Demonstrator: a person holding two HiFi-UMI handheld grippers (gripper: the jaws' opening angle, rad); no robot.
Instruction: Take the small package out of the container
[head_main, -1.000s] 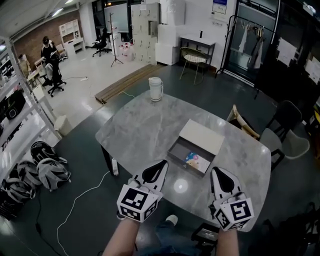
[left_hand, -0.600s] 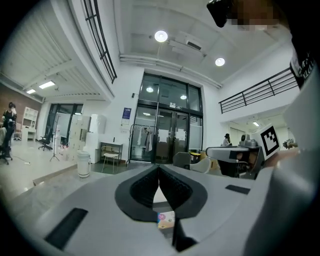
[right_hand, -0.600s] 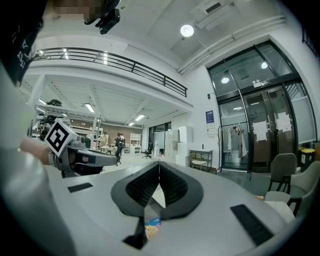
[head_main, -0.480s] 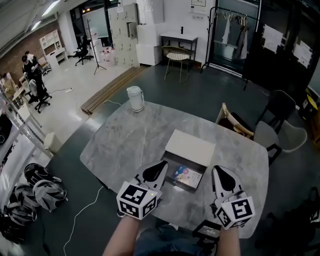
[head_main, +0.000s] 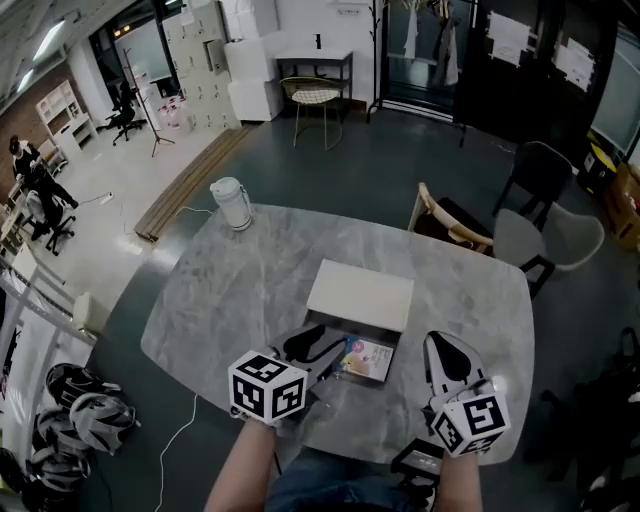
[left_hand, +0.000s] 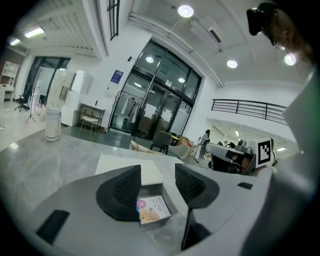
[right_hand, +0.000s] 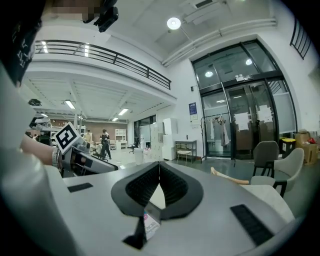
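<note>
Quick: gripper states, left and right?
Left gripper: jaws opening, nothing between them; the small package lies ahead in the container, not gripped.
Right gripper: closed, empty.

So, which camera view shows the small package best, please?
Head view: the small package lies nearly whole in its container. Left gripper view shows it partly hidden; right gripper view shows a sliver.

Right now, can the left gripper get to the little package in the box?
Probably yes. The lid covers only the far end of the container, so the small package lies uncovered just ahead of the left gripper, whose jaws are opening with nothing between them.
</note>
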